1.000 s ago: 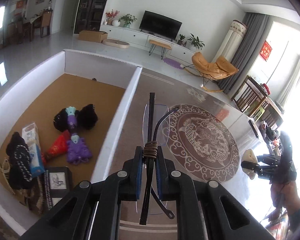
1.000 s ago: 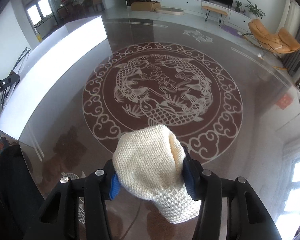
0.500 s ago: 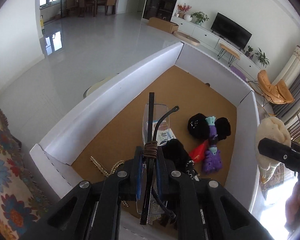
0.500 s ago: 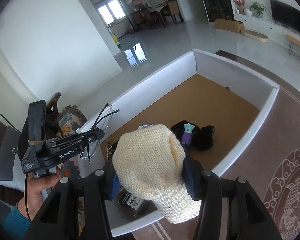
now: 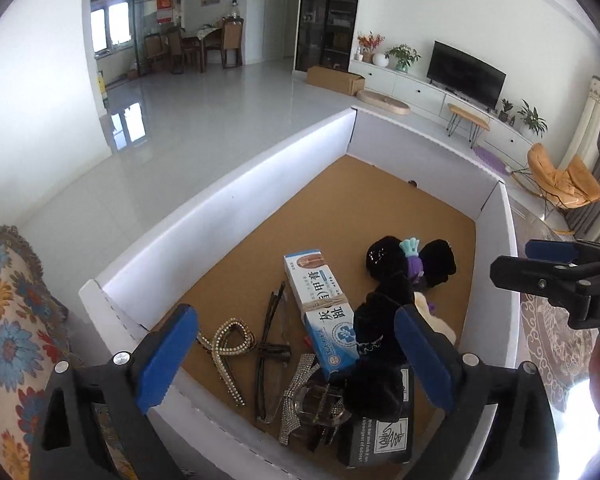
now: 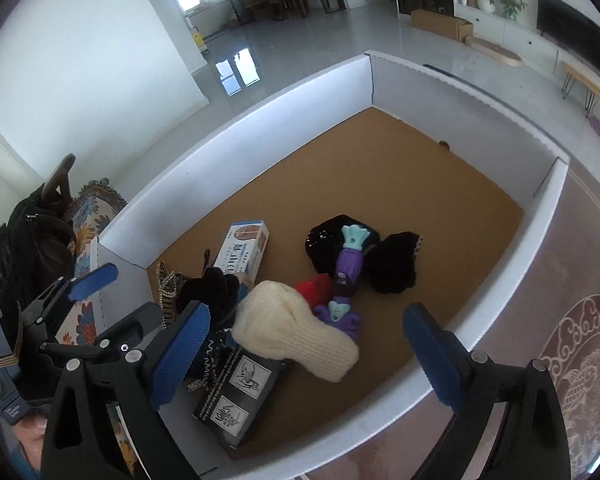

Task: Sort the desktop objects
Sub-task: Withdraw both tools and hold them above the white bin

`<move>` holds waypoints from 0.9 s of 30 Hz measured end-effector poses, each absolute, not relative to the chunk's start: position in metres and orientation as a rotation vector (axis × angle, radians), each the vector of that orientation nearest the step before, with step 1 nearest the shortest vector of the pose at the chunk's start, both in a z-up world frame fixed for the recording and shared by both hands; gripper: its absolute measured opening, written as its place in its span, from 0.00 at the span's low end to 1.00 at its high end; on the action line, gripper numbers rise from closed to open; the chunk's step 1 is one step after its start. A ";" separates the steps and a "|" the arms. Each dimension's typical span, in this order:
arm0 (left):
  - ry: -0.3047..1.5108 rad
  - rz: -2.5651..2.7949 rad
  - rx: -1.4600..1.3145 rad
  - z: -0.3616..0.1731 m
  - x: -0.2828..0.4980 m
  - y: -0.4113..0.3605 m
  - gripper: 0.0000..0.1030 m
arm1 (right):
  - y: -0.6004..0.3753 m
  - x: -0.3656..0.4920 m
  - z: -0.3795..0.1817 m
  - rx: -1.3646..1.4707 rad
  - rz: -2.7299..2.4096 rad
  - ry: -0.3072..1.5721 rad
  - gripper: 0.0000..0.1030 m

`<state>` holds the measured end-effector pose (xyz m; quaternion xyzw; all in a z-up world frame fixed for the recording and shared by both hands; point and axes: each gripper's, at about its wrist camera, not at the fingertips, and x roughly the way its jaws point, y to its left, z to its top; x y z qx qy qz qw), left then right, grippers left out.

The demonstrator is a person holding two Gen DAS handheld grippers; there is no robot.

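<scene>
The left gripper [image 5: 296,354] is held over the near edge of the white box [image 5: 228,216]. Its blue pads [image 5: 162,354] are opening wide, and nothing is gripped between them. The thin glasses [image 5: 270,354] are seen lying flat on the box floor just below, near the near left corner, beside a sparkly band [image 5: 226,346] with tiny beads.

The right gripper [image 6: 304,350] is held over the near right edge of the box [image 6: 540,216]. Its jaws are opening wide too, and nothing is pressed by them. The cream knitted hat [image 6: 296,334] is seen lying in the box, near the near edge, partly on a black box with white pictures [image 6: 236,394].

More things are packed into the near half of the box: a blue and white carton [image 5: 322,306] tied with a rubber band, soft black fuzzy things [image 6: 392,268], a purple toy [image 6: 350,268] and something red [image 6: 314,286]. The far half of the brown floor, which looks like cork, is left open, up to the far corners.

The box walls are smooth, white and straight. The box is set on a dark glass table [image 6: 572,292] with a round curly pattern. A flowery cushion [image 5: 16,332] is seen past the left edge. Beyond, a shiny pale floor, a television and an orange chair [image 5: 560,178] are seen.
</scene>
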<state>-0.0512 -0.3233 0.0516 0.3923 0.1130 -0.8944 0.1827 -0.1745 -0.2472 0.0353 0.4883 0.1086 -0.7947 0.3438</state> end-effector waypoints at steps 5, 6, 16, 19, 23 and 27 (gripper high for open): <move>0.444 -2.490 0.932 0.078 -0.026 -0.308 0.97 | -0.206 -0.168 0.066 1.126 -2.176 0.315 1.00; 0.486 -2.470 0.879 0.081 -0.020 -0.307 0.97 | -0.202 -0.167 0.065 1.130 -2.164 0.305 1.00; 0.709 -2.368 0.742 0.087 0.011 -0.311 0.97 | -0.191 -0.160 0.039 1.230 -2.053 0.274 1.00; 0.554 -2.370 0.739 0.091 0.010 -0.300 0.97 | -0.195 -0.157 0.043 1.201 -2.053 0.269 1.00; 0.405 -2.369 0.753 0.095 0.008 -0.285 0.97 | -0.203 -0.152 0.046 1.177 -2.061 0.302 1.00; 0.358 -2.373 0.737 0.100 0.011 -0.276 0.97 | -0.211 -0.145 0.048 1.162 -2.053 0.339 1.00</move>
